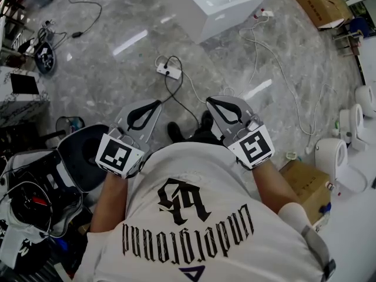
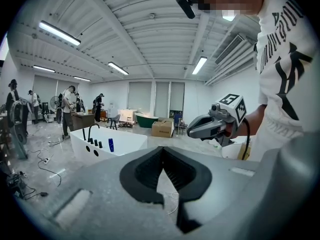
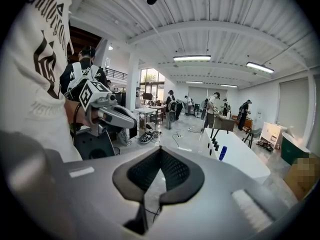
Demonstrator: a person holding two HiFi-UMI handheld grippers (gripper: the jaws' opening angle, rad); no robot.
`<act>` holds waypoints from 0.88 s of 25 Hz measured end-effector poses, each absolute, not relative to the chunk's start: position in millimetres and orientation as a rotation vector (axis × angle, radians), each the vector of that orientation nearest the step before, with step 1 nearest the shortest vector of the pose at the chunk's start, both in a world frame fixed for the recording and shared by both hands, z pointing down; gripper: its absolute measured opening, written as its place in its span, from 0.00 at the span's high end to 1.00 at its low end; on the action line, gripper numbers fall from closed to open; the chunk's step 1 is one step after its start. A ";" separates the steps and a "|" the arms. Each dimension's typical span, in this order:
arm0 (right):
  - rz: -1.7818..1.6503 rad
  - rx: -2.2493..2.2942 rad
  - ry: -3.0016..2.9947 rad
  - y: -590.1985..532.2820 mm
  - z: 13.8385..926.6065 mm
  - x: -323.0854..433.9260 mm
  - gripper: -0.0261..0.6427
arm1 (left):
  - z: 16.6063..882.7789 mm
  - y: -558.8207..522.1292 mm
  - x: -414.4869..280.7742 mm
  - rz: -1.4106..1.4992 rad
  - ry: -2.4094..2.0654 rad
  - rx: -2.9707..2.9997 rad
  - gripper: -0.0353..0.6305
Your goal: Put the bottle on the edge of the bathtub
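left forearm (image 1: 110,201): we hold it bent at the elbow and close to our chest, reaching forward over the marble floor (image 1: 117,57).
left gripper (image 1: 154,104): it points ahead and tips slightly down, with its marker cube turned toward us.
left jaws: they are closed tip to tip, with nothing between them.
bottle (image 2: 111,144): the blue bottle stands upright on the edge of the white bathtub (image 2: 125,146), just beside the black tap knobs (image 2: 94,142). It is well apart from both grippers.
right gripper (image 1: 210,101): we hold it side by side with the left one, near it but not touching. It also points ahead and a little down.
right jaws: they are fully closed and hold nothing.
right forearm (image 1: 273,184): it is bent like the left one and comes out past our white shirt (image 1: 194,228), with the wrist straight behind the gripper.
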State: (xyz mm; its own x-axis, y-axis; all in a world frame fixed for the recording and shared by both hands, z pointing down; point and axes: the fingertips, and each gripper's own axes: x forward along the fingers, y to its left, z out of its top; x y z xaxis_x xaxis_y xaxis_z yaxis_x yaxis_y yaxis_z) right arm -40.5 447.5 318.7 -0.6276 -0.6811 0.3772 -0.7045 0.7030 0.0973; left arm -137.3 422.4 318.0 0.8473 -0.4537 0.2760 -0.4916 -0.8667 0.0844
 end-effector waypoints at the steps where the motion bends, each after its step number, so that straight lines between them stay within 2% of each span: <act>1: 0.085 1.079 -2.525 443.4 321.0 -44.7 0.96 | 321.8 418.6 -141.3 0.370 -0.735 2.871 0.94; 22: 0.029 1.083 -2.504 443.7 307.5 -67.2 0.96 | 319.2 416.3 -162.0 0.342 -0.706 2.886 0.94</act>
